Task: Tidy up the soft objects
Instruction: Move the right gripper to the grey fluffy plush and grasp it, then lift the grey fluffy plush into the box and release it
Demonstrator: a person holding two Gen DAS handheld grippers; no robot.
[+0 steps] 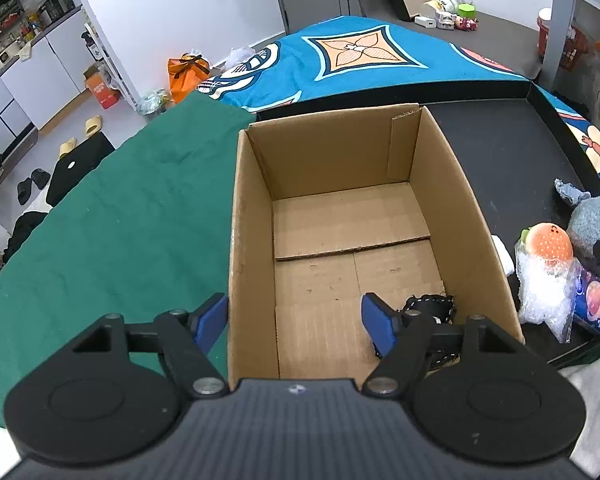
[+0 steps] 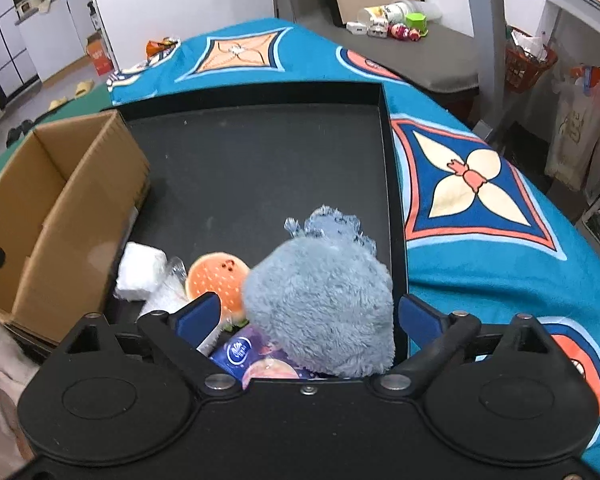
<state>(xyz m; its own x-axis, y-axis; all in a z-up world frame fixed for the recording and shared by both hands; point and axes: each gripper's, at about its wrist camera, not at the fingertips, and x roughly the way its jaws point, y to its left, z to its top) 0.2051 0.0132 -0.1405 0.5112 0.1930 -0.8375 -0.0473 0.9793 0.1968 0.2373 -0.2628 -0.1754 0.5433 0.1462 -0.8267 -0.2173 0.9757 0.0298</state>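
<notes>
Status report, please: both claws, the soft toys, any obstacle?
Left claw open over brown cardboard box. Right claw open around fluffy grey-blue plush toy, not shut. Orange burger-shaped plush beside it.

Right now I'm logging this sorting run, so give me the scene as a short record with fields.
box: cardboard box open, one black item in its near corner
tray: black tray beside the box
waiting items: grey plush, burger toy, tissue pack, bubble wrap
left tongs: open, straddling the box wall
right tongs: open around the plush
</notes>
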